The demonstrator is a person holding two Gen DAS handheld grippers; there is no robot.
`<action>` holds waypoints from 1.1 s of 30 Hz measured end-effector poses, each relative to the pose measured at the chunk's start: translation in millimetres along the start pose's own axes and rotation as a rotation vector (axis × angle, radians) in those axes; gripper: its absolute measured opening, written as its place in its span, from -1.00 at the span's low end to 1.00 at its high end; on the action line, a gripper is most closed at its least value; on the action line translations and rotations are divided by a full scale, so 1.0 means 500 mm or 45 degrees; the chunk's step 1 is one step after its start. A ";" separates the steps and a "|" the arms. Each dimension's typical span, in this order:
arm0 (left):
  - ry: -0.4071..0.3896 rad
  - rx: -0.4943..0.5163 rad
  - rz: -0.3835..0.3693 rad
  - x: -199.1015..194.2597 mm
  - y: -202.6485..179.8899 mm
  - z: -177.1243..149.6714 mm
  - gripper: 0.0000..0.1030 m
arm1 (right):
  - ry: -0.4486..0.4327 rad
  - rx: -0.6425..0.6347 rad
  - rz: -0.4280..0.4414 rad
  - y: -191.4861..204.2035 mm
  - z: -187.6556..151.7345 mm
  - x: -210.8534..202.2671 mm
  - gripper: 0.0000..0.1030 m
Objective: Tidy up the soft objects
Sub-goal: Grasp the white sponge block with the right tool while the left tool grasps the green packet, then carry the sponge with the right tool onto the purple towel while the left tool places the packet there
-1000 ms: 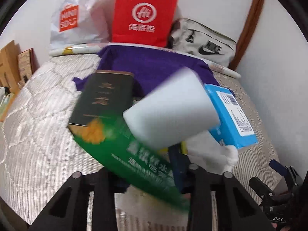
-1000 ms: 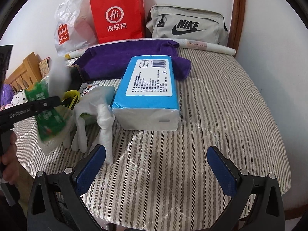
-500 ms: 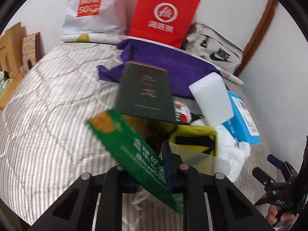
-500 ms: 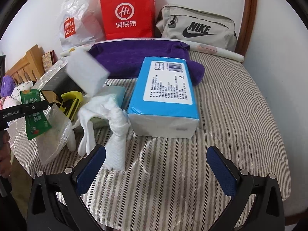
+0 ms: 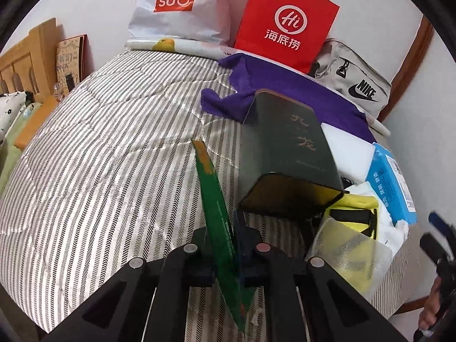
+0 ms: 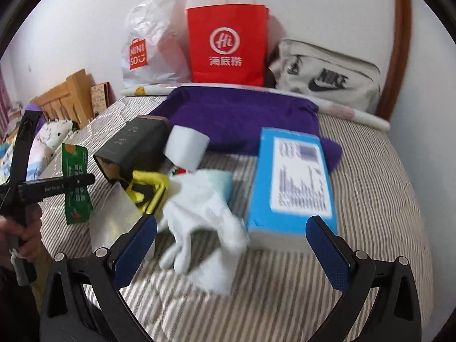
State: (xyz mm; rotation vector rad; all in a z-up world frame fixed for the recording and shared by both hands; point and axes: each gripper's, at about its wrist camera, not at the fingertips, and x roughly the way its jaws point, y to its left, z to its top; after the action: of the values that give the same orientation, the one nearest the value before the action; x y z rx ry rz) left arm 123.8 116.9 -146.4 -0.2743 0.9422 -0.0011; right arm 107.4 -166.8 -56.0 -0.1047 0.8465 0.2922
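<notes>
Now that the left gripper (image 5: 225,245) has closed on the green packet (image 5: 219,222) and the white sponge (image 6: 186,151) has dropped onto the bed (image 5: 99,156) beside the dark box (image 5: 287,154), sorting can go on, while the right gripper (image 6: 230,245) hangs open and empty over the white glove (image 6: 205,213).

— What can I read from here?
— "MINISO" on the white plastic bag (image 5: 173,8). "Hi" and 海底捞 on the red paper bag (image 5: 285,25).
— And to the right?
— "NIKE" with the swoosh on the grey pouch (image 5: 356,85). Gold characters on the dark box (image 5: 290,154), unclear to me.
</notes>
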 end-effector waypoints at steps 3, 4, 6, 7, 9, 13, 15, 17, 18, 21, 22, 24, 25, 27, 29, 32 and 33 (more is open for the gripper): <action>0.006 -0.026 -0.015 0.009 0.016 0.003 -0.79 | -0.013 -0.056 0.002 0.021 0.037 0.024 0.99; 0.008 -0.035 -0.016 0.012 0.022 0.003 -0.78 | -0.017 -0.063 0.005 0.025 0.050 0.034 0.99; 0.012 -0.031 -0.018 0.021 0.027 0.005 -0.77 | -0.009 -0.050 0.031 0.029 0.076 0.059 0.99; 0.011 -0.021 -0.021 0.025 0.027 0.006 -0.77 | 0.001 -0.036 0.046 0.030 0.091 0.074 0.99; 0.007 -0.009 -0.038 0.030 0.030 0.006 -0.77 | 0.016 -0.008 0.078 0.028 0.110 0.100 0.99; 0.002 0.007 -0.067 0.035 0.033 0.009 -0.77 | 0.080 0.038 0.125 0.024 0.147 0.161 0.99; 0.006 0.015 -0.073 0.036 0.033 0.010 -0.77 | 0.101 0.066 0.154 0.024 0.157 0.183 0.99; 0.007 0.015 -0.071 0.036 0.033 0.010 -0.76 | 0.136 0.102 0.182 0.023 0.164 0.209 0.99; 0.005 0.021 -0.069 0.036 0.033 0.010 -0.76 | 0.151 0.117 0.188 0.025 0.166 0.221 0.97; -0.005 0.022 -0.064 0.034 0.035 0.009 -0.76 | 0.204 0.159 0.206 0.027 0.165 0.255 0.71; -0.008 0.023 -0.062 0.035 0.034 0.009 -0.76 | 0.227 0.170 0.232 0.029 0.164 0.266 0.59; -0.014 0.018 -0.063 0.035 0.035 0.007 -0.76 | 0.247 0.175 0.252 0.033 0.162 0.275 0.21; -0.016 0.016 -0.067 0.034 0.036 0.006 -0.76 | 0.237 0.154 0.262 0.041 0.162 0.274 0.06; -0.015 -0.007 -0.081 0.034 0.040 0.005 -0.76 | 0.220 0.133 0.324 0.048 0.161 0.267 -0.16; -0.014 -0.028 -0.090 0.033 0.043 0.003 -0.76 | 0.177 0.121 0.341 0.052 0.159 0.248 -0.18; -0.008 -0.025 -0.081 0.030 0.040 -0.002 -0.76 | 0.098 0.090 0.318 0.050 0.157 0.202 -0.19; -0.007 -0.021 -0.077 0.029 0.038 -0.004 -0.76 | 0.079 0.091 0.315 0.044 0.155 0.185 -0.19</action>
State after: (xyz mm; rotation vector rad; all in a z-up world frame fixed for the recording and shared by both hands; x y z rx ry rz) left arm 128.7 133.1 -163.4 -0.3175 0.9286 -0.0479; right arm 214.6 -110.0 -73.6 0.0588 0.9316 0.4921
